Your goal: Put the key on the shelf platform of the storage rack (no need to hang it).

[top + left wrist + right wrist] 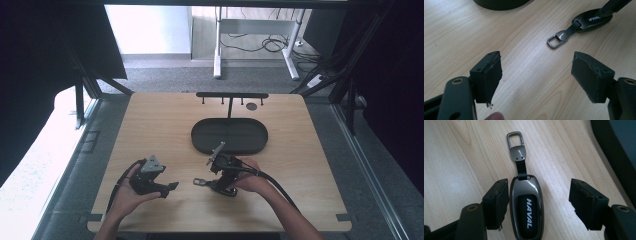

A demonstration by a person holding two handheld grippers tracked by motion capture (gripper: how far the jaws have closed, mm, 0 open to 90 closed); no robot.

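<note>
A dark car key fob [527, 211] marked HAVAL lies flat on the wooden table, with a short strap and a metal clip ring [515, 139] at its far end. My right gripper [539, 205] stands open around it: the left pad touches the fob's side and the right pad is well apart. In the high view the right gripper [216, 183] is at the table's front middle, with the clip [199, 182] sticking out to its left. My left gripper [536, 78] is open over bare wood, the fob [592, 20] ahead and to its right. In the high view the left gripper [170, 188] sits left of the clip.
A black oval tray [229, 136] rests just beyond the grippers, mid-table. Behind it stands a low black rack with small hooks [231, 95]. The table's front edge [215, 227] lies close to the person's forearms. Bare wood stretches left and right of the tray.
</note>
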